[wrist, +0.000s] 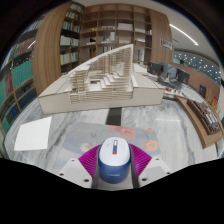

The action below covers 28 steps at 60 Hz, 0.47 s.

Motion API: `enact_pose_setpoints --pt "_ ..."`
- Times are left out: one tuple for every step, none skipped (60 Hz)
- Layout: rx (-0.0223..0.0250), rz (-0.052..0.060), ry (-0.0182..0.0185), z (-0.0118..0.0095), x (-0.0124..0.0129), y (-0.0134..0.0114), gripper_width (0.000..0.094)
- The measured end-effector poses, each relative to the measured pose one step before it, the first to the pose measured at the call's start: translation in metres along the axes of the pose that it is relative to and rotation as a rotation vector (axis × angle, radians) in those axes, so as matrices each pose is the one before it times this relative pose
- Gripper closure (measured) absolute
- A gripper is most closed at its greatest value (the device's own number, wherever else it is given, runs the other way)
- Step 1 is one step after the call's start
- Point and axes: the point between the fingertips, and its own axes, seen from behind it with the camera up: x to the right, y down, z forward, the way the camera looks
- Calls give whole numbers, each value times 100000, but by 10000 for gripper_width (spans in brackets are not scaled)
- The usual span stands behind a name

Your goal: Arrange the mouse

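A white and blue computer mouse sits between my two fingers, its white top facing up and its blue rim toward the camera. The magenta pads press against both its sides. My gripper is shut on the mouse and holds it over a pale marbled tabletop. A small magenta mat lies on the table just ahead of the mouse.
A large wooden architectural model stands on the table beyond the fingers. A white sheet of paper lies to the left. Bookshelves line the back wall. A desk with monitors stands at the right.
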Motion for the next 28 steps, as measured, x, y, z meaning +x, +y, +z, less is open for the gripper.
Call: enact_pose_setpoints --pt "-672 -622 200 166 54 169 453" --pt "209 612 -45 76 -10 -106 441" --pt "-224 782 -99 27 -16 -88 415" --pt "-1209 418 -378 85 -51 30 405" --pt "-1787 -2 -693 -99 -13 216 399" --pt "-1188 174 -518 -130 60 98 376" --pt "-722 206 -858 -216 33 -18 280" --pt "-311 457 -806 -304 43 -112 209" --pt "539 974 -535 -345 131 -274 168" --pt "979 1312 -309 -422 204 -321 126" --pt "1125 1386 -246 -477 247 -327 85" --pt "874 1076 -323 -530 255 -279 43" --pt "483 621 -1060 -544 149 -65 95" --pt "396 654 -1123 -635 114 -99 108" --pt "204 690 -1020 -707 180 -12 108" --pt "332 814 -1119 -738 144 -16 109" --pt "546 824 -1358 -790 105 -20 106" --pt "705 740 -1494 -833 100 -18 105" --pt "631 660 -1324 -841 153 68 103" --pt "576 602 -1015 -871 172 121 103" --pt "211 522 -842 -888 334 222 98" --pt "54 486 -604 -930 424 310 95" --pt "-64 418 -467 -881 535 429 93" --pt "-157 497 -73 -848 594 468 93" --pt "-148 610 283 -826 680 504 93" --pt "-54 614 355 -807 750 516 93" --pt "-4 543 490 -744 801 553 94" --pt "58 488 480 -705 809 544 101"
